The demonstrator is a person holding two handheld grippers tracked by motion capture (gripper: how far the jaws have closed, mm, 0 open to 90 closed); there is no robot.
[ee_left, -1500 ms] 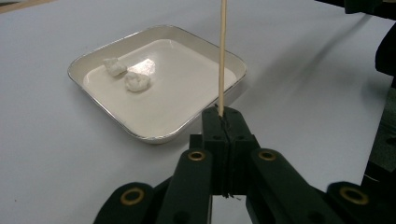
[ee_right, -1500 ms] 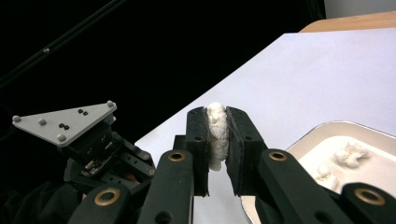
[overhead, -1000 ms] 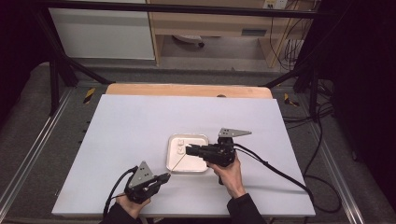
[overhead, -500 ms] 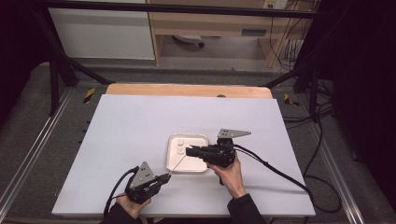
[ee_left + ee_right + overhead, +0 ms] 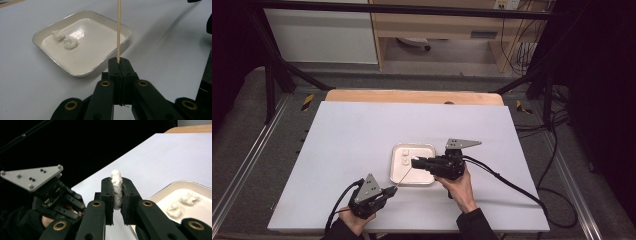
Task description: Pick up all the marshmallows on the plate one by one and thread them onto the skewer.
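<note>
A shallow white tray lies near the table's front middle, with two white dough-like lumps in its far corner. My left gripper is shut on a thin wooden skewer that points up over the tray's near edge. In the high view this left gripper sits at the tray's front left corner. My right gripper is shut on a third white lump, held upright between its pads. In the high view, the right gripper hovers over the tray, close to the skewer's tip.
The white table has a wooden strip along its far edge. Cables trail from the right gripper across the table's right side. Metal frame rails run along both sides, and a cabinet stands behind.
</note>
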